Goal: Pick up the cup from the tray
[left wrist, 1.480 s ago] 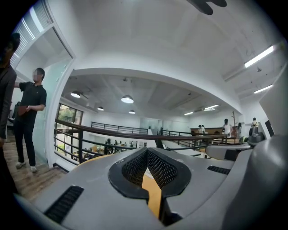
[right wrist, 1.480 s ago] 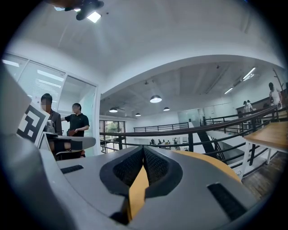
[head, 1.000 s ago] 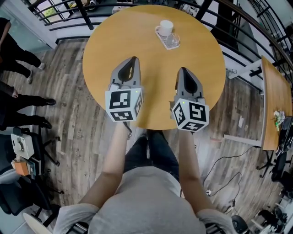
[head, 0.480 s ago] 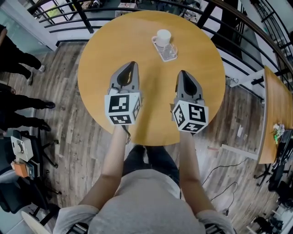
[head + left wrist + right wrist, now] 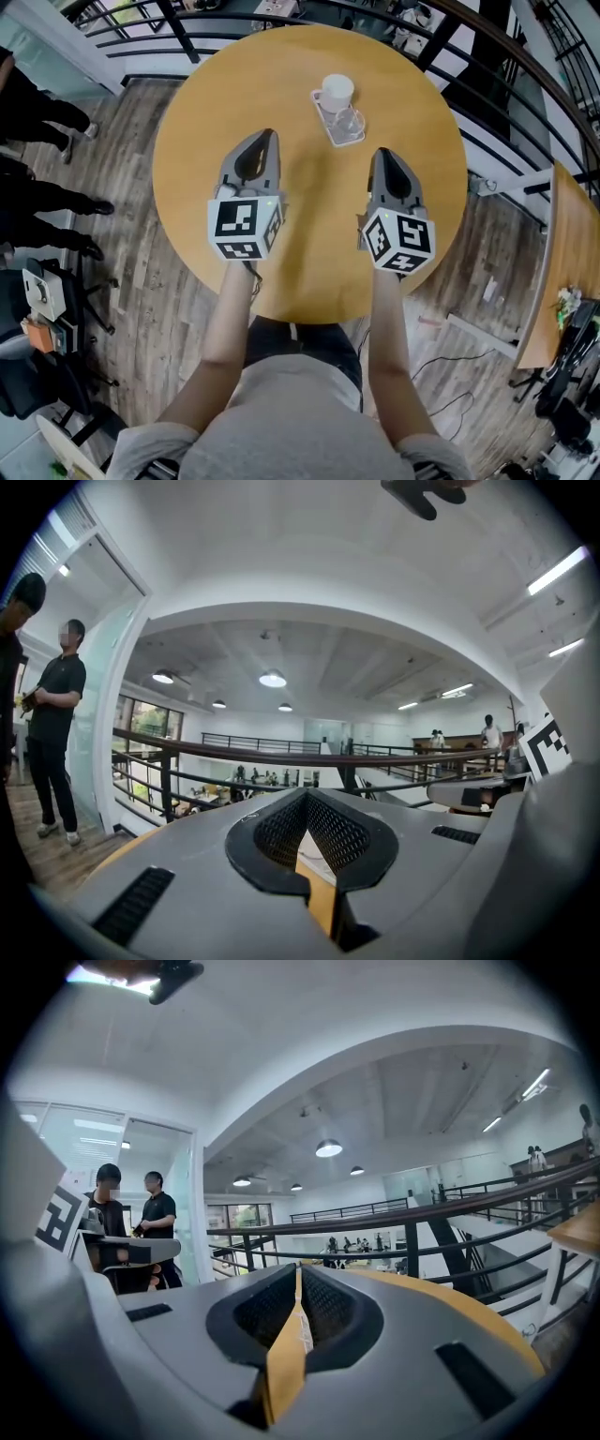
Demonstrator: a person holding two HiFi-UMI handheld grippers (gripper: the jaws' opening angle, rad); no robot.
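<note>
A white cup (image 5: 337, 92) stands on the far end of a small clear tray (image 5: 340, 125) on the round wooden table (image 5: 187, 141), seen in the head view. My left gripper (image 5: 267, 137) hovers over the table left of the tray, shut and empty. My right gripper (image 5: 382, 155) sits just right of and nearer than the tray, also shut with nothing in it. In the left gripper view (image 5: 306, 799) and the right gripper view (image 5: 298, 1277) the dark pads meet at the tips. Neither gripper view shows the cup.
A black railing (image 5: 169, 28) curves behind the table. People's legs (image 5: 42, 202) stand on the wood floor at the left. A second wooden table (image 5: 572, 244) is at the right. Two people (image 5: 131, 1232) stand beyond the railing in the right gripper view.
Both grippers have moved forward over the table toward the tray, still shut. The table and tray now sit lower and nearer in the head view.
</note>
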